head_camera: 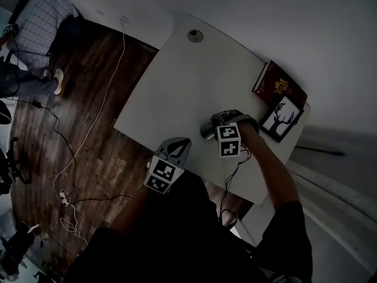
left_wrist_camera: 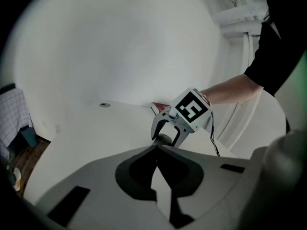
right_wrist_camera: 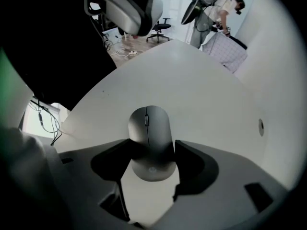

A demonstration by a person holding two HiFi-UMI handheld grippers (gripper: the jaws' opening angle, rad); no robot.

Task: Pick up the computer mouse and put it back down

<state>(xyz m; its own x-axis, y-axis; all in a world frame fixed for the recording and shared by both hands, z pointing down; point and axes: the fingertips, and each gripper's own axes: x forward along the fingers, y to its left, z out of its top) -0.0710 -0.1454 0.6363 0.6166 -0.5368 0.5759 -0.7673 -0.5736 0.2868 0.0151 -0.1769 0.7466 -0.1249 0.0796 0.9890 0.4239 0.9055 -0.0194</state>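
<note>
Left gripper [left_wrist_camera: 157,148] is closest, held low at the near edge of the white tabletop [head_camera: 188,81] and aimed across it. Its fingers are pressed together with nothing between them.

Right gripper [right_wrist_camera: 149,153] is just beyond, pointing straight down at the tabletop. Its fingers are spread wide, one on each side of the computer mouse [right_wrist_camera: 147,131], with the pads against the mouse's sides. The mouse is dark grey and lies flat on the tabletop, near the near edge on the person's right. Its scroll wheel end points away from the gripper camera. A thin black cable [head_camera: 233,178] hangs from the right gripper over the tabletop edge.

At the far right corner of the tabletop lies a dark red book [head_camera: 280,86]. Just beside it is a framed deer picture [head_camera: 283,118]. A round cable cap [head_camera: 195,35] sits near the far edge, well apart from the mouse. A wood floor [head_camera: 76,87] with loose cords [head_camera: 88,135] lies to the left. A person in a checked shirt [head_camera: 41,19] is at the far left.
</note>
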